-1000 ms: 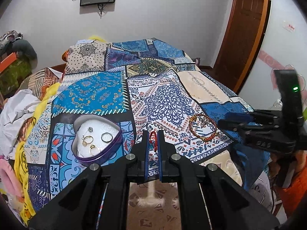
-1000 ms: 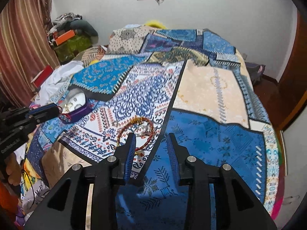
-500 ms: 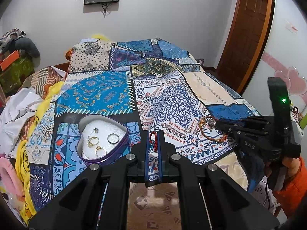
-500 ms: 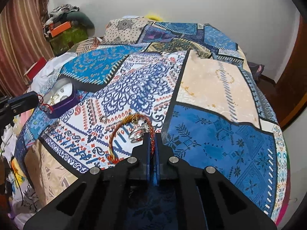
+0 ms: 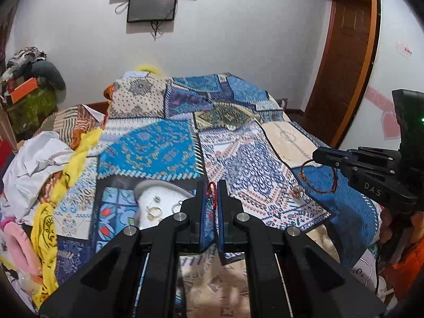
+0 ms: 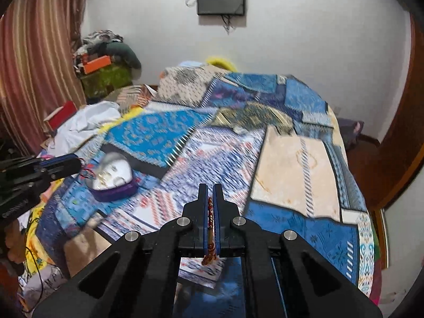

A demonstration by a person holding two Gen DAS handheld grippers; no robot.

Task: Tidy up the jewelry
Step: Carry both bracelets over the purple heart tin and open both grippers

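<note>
My left gripper [image 5: 211, 185] is shut on a small red beaded bracelet [image 5: 212, 194] and holds it above the bed, just right of the heart-shaped purple jewelry box [image 5: 156, 198] with a white insert and several rings. My right gripper [image 6: 210, 188] is shut on an orange-brown beaded bracelet [image 6: 210, 228] lifted off the patchwork bedspread [image 6: 291, 159]. In the left wrist view that bracelet [image 5: 318, 177] hangs from the right gripper [image 5: 318, 156], with a silver charm [image 5: 296, 192] dangling. The box [image 6: 112, 179] and the left gripper [image 6: 76, 163] show at the left of the right wrist view.
A pile of white and yellow clothes [image 5: 39, 164] lies on the bed's left side. A stack of belongings [image 6: 106, 61] stands by the curtain [image 6: 34, 66]. A wooden door [image 5: 341, 66] is at the right. A screen [image 6: 221, 0] hangs on the wall.
My right gripper closed on the orange-brown bracelet and lifted it off the bedspread. My left gripper kept its hold on the red bracelet and shifted slightly toward the box.
</note>
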